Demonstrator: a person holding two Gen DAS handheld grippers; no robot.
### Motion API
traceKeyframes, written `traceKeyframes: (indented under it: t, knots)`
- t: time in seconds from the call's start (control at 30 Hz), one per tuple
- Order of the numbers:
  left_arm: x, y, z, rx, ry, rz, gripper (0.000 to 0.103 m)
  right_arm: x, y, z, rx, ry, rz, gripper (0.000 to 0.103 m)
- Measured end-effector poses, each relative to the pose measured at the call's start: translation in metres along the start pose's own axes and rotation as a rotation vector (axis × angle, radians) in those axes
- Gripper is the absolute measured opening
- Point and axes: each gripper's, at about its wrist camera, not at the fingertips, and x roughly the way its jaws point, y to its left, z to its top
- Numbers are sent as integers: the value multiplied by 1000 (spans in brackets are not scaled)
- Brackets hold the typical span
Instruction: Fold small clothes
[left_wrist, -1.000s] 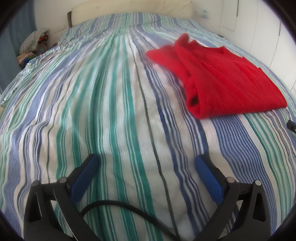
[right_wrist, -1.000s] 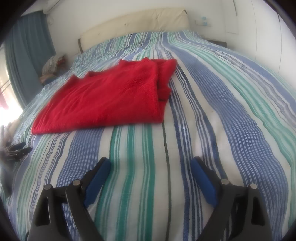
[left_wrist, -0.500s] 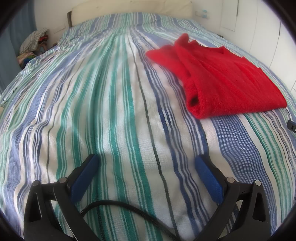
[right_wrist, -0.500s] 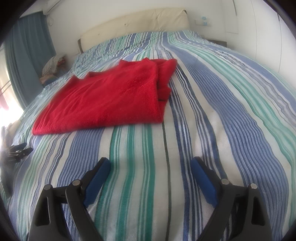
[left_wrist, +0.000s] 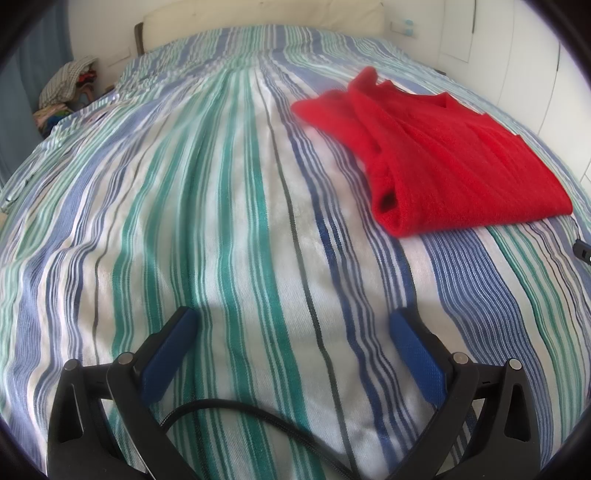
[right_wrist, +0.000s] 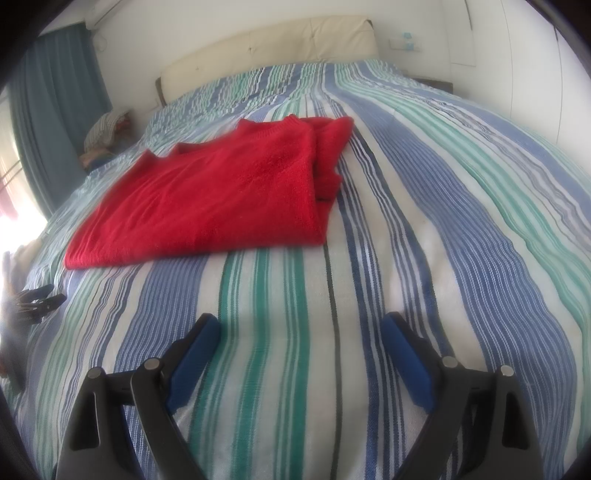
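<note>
Nothing has shifted since a moment ago: the red sweater (left_wrist: 447, 162) lies folded on the striped bedspread (left_wrist: 229, 206) exactly where it was, a thick rolled edge on its side toward the left gripper, its neckline toward the cream headboard (right_wrist: 273, 48). The left gripper (left_wrist: 293, 326) hovers low over the bedspread, well short of the sweater and off to its left, blue-padded fingers (left_wrist: 170, 350) spread wide with only cloth between them, holding nothing; a black cable (left_wrist: 236, 408) loops beneath it as before. The right gripper (right_wrist: 301, 330) sits just as steady on the sweater's other side, near its front hem but apart from it, fingers (right_wrist: 406, 365) equally wide and empty. Beyond the sweater, beside the bed, a heap of clothes (left_wrist: 68, 90) rests by the blue curtain (right_wrist: 55, 110).
</note>
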Motion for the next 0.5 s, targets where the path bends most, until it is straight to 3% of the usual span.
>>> traceKeyframes:
  t: [0.5]
  knots:
    - [1, 0, 1, 3, 2, 4, 103, -1, 1, -2, 1, 1, 1, 90]
